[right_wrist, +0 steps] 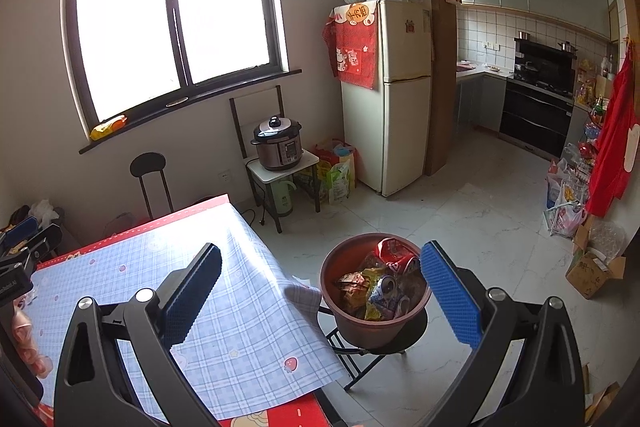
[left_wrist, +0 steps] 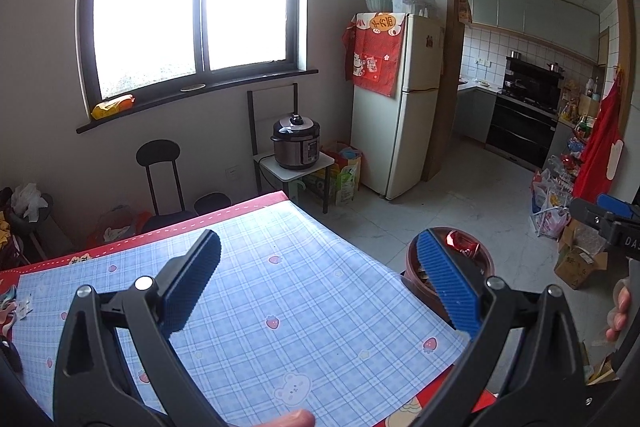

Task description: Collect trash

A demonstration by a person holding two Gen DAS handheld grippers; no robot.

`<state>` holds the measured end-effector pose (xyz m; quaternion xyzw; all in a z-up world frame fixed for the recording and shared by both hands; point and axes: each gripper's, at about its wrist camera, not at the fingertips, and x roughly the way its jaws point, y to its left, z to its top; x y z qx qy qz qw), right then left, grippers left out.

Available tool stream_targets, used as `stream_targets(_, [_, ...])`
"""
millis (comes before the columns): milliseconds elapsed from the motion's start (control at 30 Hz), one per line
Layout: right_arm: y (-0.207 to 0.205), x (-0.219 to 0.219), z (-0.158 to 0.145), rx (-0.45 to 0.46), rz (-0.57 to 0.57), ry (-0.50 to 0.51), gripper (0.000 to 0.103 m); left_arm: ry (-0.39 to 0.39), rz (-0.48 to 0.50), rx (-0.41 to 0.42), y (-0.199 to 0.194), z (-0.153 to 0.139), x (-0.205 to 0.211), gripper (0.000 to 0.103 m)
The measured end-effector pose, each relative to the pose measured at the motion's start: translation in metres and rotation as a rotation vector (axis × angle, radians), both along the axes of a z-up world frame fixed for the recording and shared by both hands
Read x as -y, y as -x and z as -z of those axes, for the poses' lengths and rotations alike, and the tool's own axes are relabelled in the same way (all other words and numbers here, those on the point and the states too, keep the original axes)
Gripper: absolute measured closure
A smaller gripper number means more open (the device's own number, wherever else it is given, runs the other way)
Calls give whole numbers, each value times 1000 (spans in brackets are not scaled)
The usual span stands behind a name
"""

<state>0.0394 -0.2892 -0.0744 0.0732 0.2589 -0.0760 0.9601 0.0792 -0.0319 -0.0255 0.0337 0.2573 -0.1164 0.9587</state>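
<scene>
Both the left tongs (left_wrist: 318,281) and the right tongs (right_wrist: 320,293) are spread wide and hold nothing. The trash (right_wrist: 378,285), crushed cans and wrappers, lies heaped in the brown bin (right_wrist: 360,323), which stands on a folding stool (right_wrist: 380,345) just beside the corner of the bench (right_wrist: 224,311). Risks: the loose overhanging tablecloth corner (right_wrist: 302,297) may snag a passing tong; a knock to the narrow stool could tip the full bin; further pieces may spill off the heap.

The left gripper (left_wrist: 320,283) gapes wide over the checked tablecloth (left_wrist: 288,307); a brown bin (left_wrist: 484,263) sits at three o'clock.
</scene>
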Motion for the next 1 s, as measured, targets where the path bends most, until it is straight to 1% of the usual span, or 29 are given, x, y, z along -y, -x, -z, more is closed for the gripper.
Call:
stream_targets(400, [4,5,0,-4,27,19,5,33,43,-9,-5,2,10,6])
stream_targets(1000, [7,9,3,-18,24,25,5,43,46,-18,-4,6,12,6])
